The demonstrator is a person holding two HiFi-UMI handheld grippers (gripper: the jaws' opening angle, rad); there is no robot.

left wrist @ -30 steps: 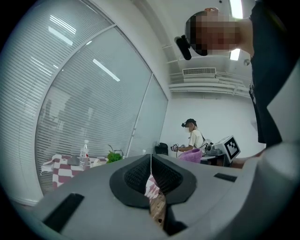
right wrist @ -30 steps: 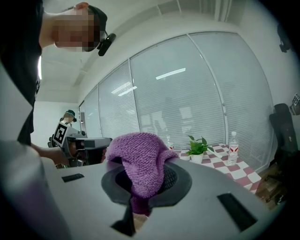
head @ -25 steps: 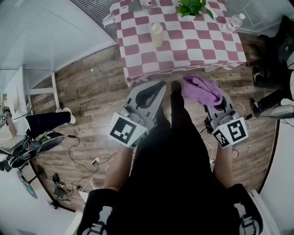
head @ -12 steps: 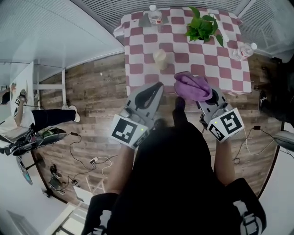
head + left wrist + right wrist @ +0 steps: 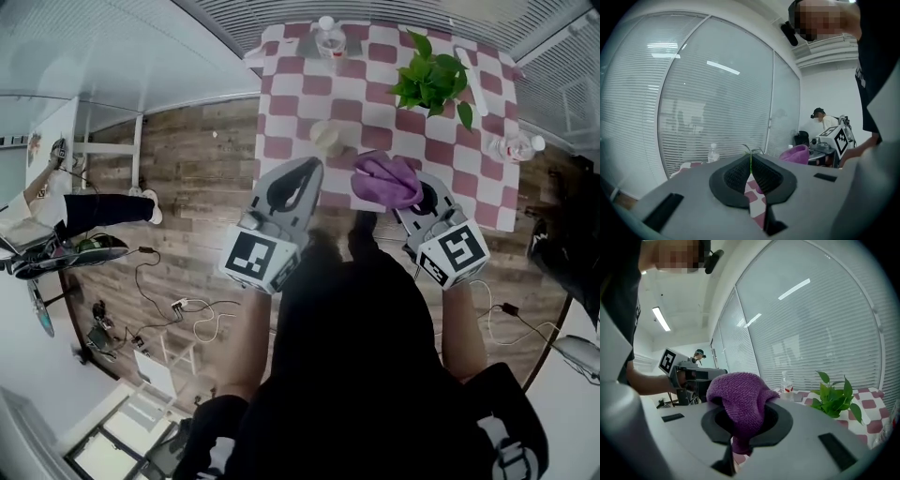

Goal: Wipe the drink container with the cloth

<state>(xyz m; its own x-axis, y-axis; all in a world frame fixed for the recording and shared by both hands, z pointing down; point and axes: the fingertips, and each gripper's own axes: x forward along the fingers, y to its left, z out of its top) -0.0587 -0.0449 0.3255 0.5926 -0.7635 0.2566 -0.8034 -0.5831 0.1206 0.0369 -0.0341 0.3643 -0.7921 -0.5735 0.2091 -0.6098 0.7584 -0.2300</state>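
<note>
On the checked tabletop (image 5: pixel 291 103) the cup (image 5: pixel 326 139) seems light and easy to tip, so best held mid-body; near it, the left claw (image 5: pixel 309 171) is pressed together empty and the right claw (image 5: pixel 737 439) pinches the soft cloth (image 5: pixel 384 180).

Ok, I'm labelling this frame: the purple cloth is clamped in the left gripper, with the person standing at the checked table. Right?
No: the cloth is clamped in the right gripper, as the right gripper view shows; the left gripper is shut, empty. The table part holds.
</note>
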